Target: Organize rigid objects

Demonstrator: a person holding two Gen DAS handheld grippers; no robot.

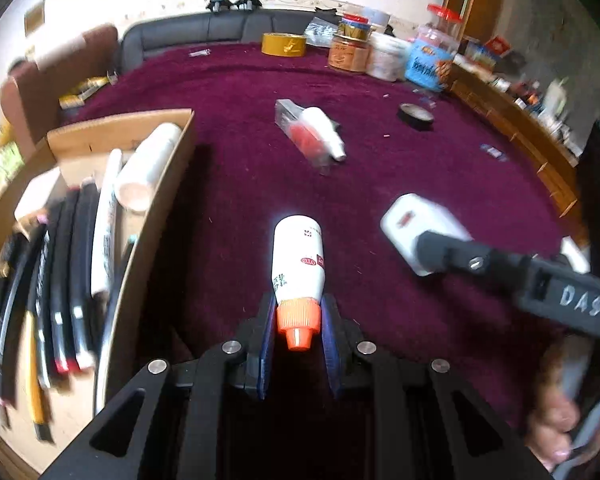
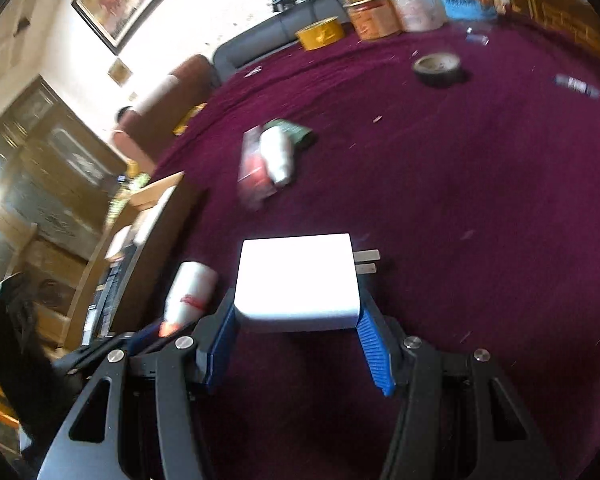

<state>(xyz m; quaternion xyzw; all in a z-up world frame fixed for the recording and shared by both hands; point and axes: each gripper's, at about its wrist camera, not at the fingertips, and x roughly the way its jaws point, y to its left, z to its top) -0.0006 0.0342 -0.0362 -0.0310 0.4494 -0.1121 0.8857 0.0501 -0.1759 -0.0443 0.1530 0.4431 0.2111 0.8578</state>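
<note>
The white bottle with the orange cap is clamped by its cap end between the pads of the left gripper, body pointing away over the purple cloth. Just to its right, the white charger sits between the blue pads of the right gripper, squeezed across its near end, with its two metal prongs sticking out to the right. Both things look lifted clear of the cloth.

The step in hand appears to be carrying both to the cardboard box, which stands to the left of the bottle, with the charger further from it. To do it well, the bottle should go in first, since it is nearer the box wall; the cap grip is narrow, so the bottle is best kept from swinging and laid lengthwise beside the tube and the pens already lying there. The charger should follow from the right without crossing the left tool, prongs turned away from the other contents.

Further out on the cloth lie a clear case with a red item and a small white bottle, a black tape roll, a yellow tape roll and, at the far edge, a row of tubs.
</note>
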